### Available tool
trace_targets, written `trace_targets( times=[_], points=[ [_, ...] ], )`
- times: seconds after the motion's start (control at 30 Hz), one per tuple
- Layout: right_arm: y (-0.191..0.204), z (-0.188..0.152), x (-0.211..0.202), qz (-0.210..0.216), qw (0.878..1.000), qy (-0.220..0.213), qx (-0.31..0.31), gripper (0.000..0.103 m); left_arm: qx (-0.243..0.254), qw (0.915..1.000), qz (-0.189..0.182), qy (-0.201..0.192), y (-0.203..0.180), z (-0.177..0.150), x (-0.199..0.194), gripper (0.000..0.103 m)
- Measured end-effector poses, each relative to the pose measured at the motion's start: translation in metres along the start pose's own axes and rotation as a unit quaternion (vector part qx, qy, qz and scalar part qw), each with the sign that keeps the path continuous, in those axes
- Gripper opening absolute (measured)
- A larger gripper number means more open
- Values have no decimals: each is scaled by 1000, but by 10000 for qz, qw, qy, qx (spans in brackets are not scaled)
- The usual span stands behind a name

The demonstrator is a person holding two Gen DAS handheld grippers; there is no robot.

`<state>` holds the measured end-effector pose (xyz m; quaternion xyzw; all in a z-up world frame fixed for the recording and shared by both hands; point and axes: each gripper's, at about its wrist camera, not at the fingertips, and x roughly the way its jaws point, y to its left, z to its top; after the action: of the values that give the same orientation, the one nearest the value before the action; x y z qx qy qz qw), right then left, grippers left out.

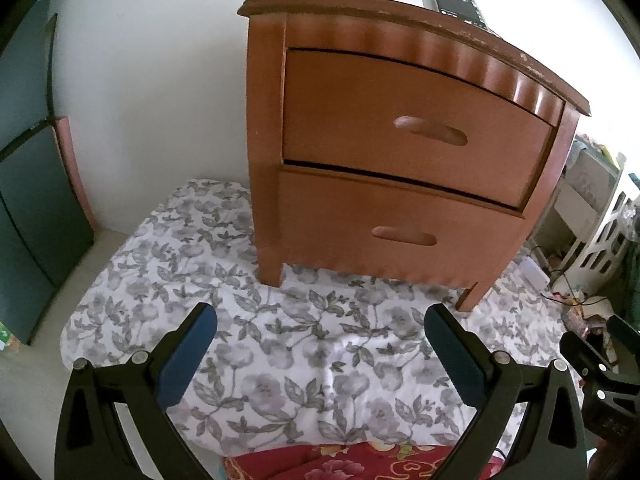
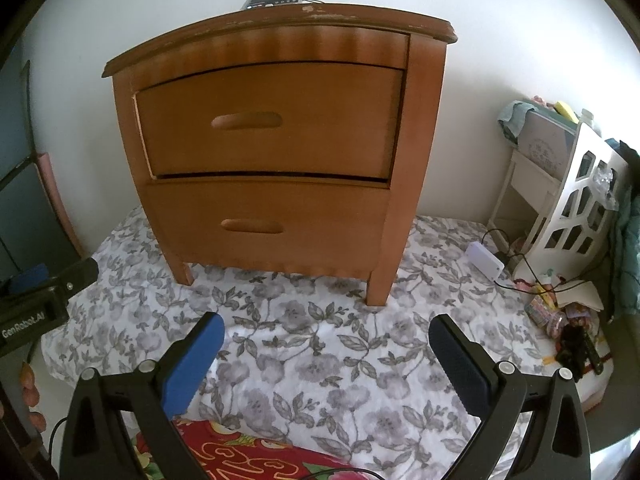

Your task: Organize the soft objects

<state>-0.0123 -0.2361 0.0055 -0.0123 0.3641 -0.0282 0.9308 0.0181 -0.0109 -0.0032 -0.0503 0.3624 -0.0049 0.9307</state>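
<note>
We see a smooth wooden nightstand [image 2: 272, 140], top edge chipped; under it matt floral cloth quilt [image 2: 320, 360]; below that, red patterned fabric [image 2: 248, 456].

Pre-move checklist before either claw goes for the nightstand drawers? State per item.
1. Left claw open and holding nothing: ok.
2. Right claw open and holding nothing: ok.
3. Top drawer shut enough to need a pull: ok, only a thin gap shows around its front.
4. Bottom drawer shut: ok, front sits flush.
5. Path to the handles clear: ok, only the floral quilt lies between the claws and the nightstand.
6. Soft object to organize is picked out: cannot tell; the red patterned fabric lies under the claws, mostly out of view.
</note>
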Motion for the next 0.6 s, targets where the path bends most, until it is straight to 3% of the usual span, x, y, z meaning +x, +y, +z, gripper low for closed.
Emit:
trace_targets(
  times=[0.6],
  points=[
    [-1,2,6,-18,10000,23,10,103,-55,9996,-245,-118,0,0,6,103]
  ],
)
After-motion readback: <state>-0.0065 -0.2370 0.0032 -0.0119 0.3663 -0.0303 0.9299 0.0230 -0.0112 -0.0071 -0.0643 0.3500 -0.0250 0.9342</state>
